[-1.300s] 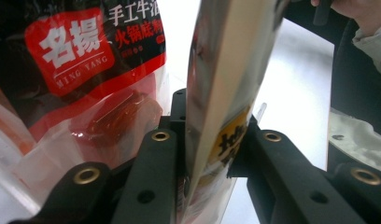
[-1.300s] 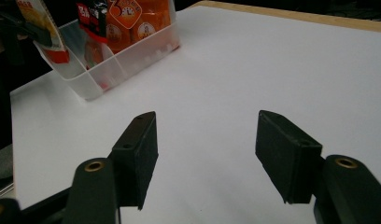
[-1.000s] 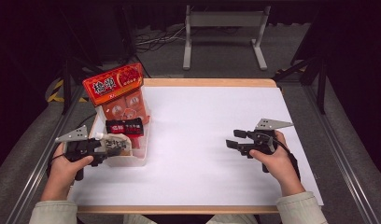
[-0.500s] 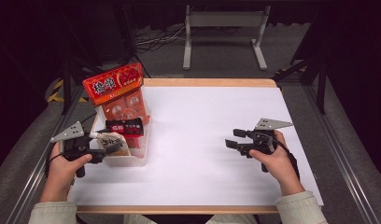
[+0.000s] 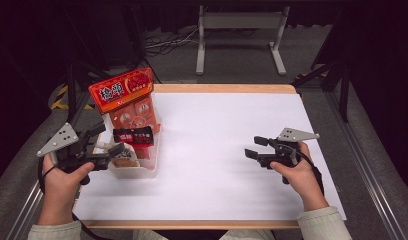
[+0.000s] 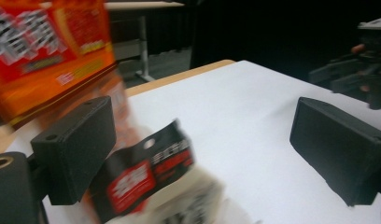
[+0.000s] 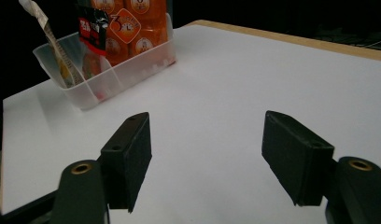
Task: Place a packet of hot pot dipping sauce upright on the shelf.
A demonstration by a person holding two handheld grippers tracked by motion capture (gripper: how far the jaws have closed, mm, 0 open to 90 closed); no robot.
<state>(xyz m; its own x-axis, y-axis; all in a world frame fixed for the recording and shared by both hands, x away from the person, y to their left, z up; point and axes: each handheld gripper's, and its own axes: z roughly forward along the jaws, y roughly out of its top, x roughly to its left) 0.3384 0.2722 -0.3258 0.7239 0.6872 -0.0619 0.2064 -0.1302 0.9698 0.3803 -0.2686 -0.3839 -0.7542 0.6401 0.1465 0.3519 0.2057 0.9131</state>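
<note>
Left hand-held gripper (image 5: 108, 156): jaws apart, clamped on nothing; over the last second it has lifted and tilted at the near end of the clear bin (image 5: 142, 170). Judged a withdrawal or repositioning, not a grasp.

Clear bin: left edge of table (image 5: 217, 190), unmoved. Holds tall orange packet (image 5: 123, 91), upright at far end; black-and-red packet (image 5: 134, 136) near the middle, just beyond the left jaws.

Right hand-held gripper (image 5: 256, 148): jaws apart, empty, unmoved, well apart from bin, near right edge.

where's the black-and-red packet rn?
High view: black-and-red packet stands in the clear bin at table left, before the orange bag, by the left gripper.
</note>
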